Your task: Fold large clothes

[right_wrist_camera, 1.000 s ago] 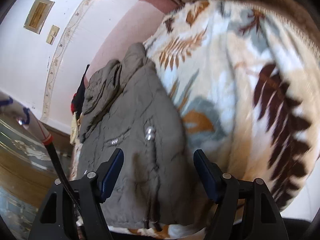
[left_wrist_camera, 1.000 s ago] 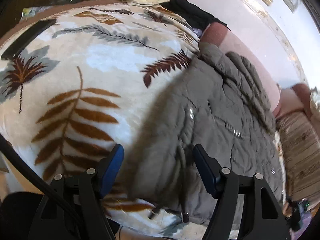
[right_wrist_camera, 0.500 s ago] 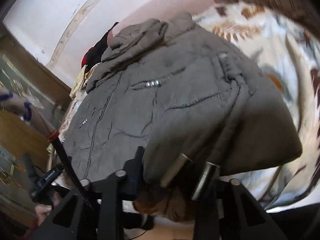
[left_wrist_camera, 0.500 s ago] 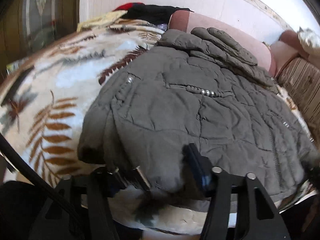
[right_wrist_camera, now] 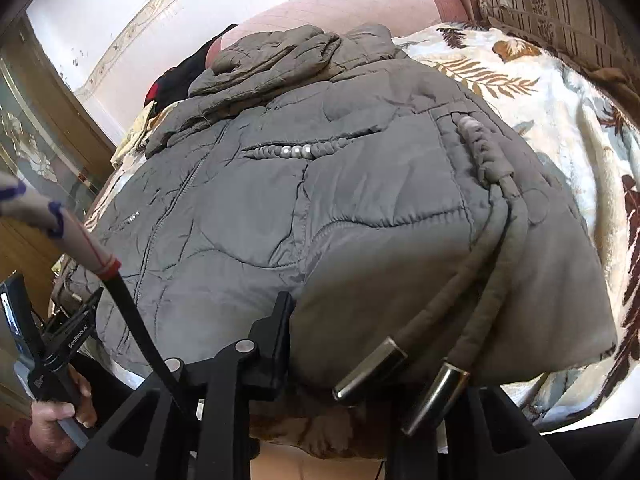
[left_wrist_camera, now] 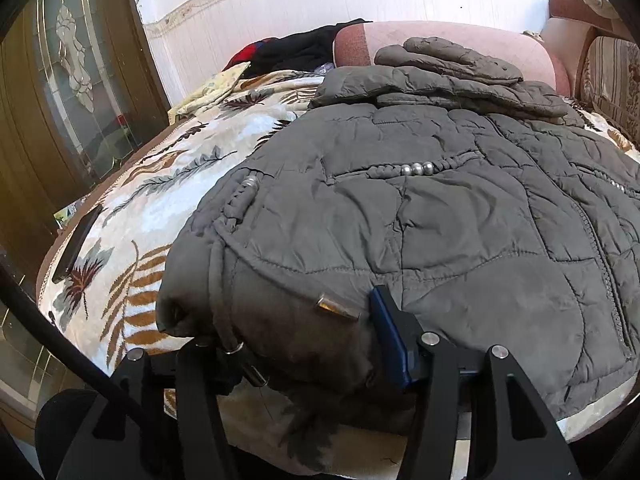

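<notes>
A grey quilted jacket (left_wrist_camera: 420, 208) lies spread on a leaf-patterned blanket (left_wrist_camera: 160, 200), its hood folded at the far end. My left gripper (left_wrist_camera: 304, 344) is shut on the jacket's near left hem corner, where drawcords with metal tips hang. My right gripper (right_wrist_camera: 360, 360) is shut on the near right hem corner of the jacket (right_wrist_camera: 340, 200); two thick drawcords (right_wrist_camera: 472, 300) with metal ends drape over it and hide its right finger. The left gripper (right_wrist_camera: 60, 340) with a hand also shows at the lower left of the right wrist view.
A pink bolster (left_wrist_camera: 440, 40) and dark clothes (left_wrist_camera: 296, 50) lie at the bed's far end against a white wall. A wooden glass-panelled door (left_wrist_camera: 72, 80) stands left. A striped sofa (right_wrist_camera: 560, 0) is right. A dark flat object (left_wrist_camera: 76, 240) rests on the blanket's left edge.
Both grippers were open above the jacket's near hem a second ago. They have dropped onto the hem corners and closed on the fabric.
</notes>
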